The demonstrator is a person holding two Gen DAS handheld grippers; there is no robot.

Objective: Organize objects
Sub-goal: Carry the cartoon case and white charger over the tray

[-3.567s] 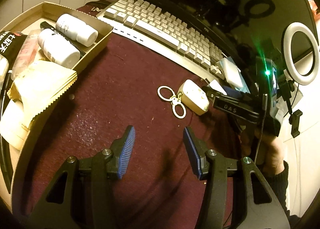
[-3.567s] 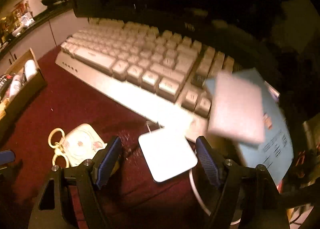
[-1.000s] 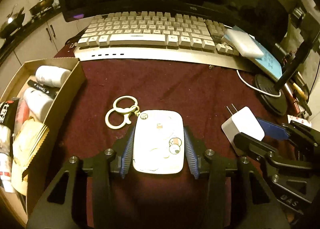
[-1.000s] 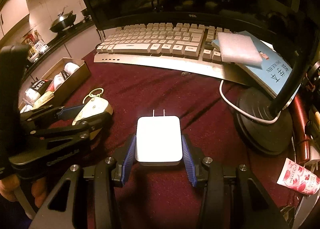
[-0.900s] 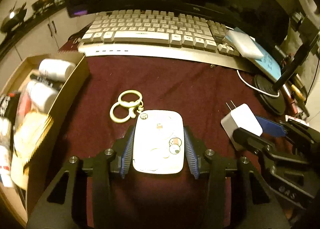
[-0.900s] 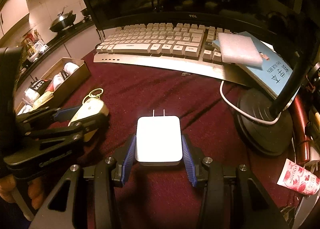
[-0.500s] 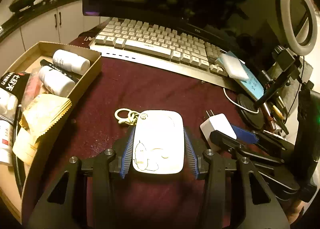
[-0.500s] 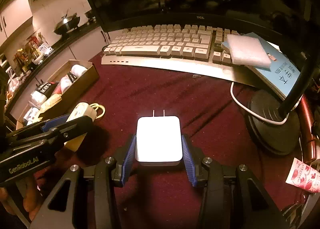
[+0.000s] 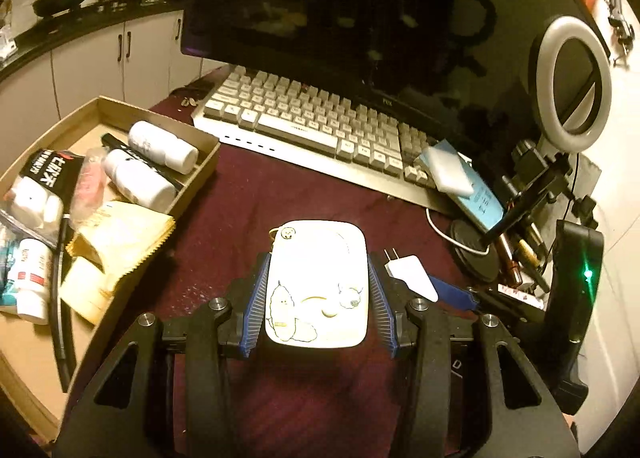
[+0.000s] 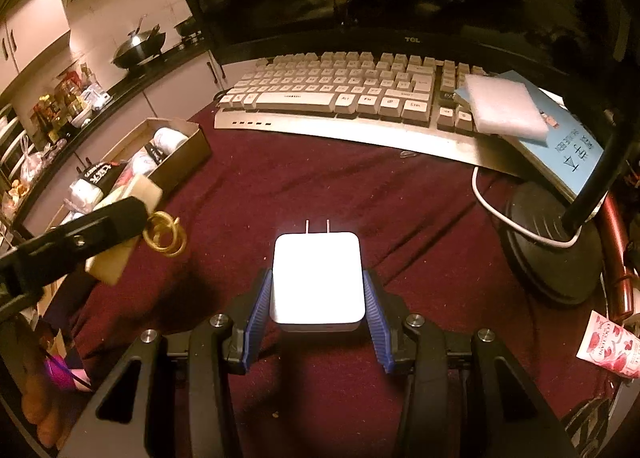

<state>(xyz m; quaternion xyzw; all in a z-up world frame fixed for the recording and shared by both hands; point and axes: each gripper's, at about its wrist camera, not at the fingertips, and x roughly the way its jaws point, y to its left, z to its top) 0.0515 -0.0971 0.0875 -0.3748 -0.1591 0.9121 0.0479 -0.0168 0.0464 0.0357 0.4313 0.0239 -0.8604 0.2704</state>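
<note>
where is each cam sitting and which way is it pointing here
Left wrist: on the left claw, looking forward over the cartoon case it grips toward the keyboard; own fingers show.
Right wrist: on the right claw, looking over the white charger it grips; own fingers show.
Shared: keyboard, cardboard box, each other's claw.

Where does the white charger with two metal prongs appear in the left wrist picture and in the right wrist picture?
Left wrist: white charger lower right of centre, held beside the left gripper's case.
Right wrist: white charger bottom centre, clamped in the right gripper.
Shared landmark: keyboard.
</note>
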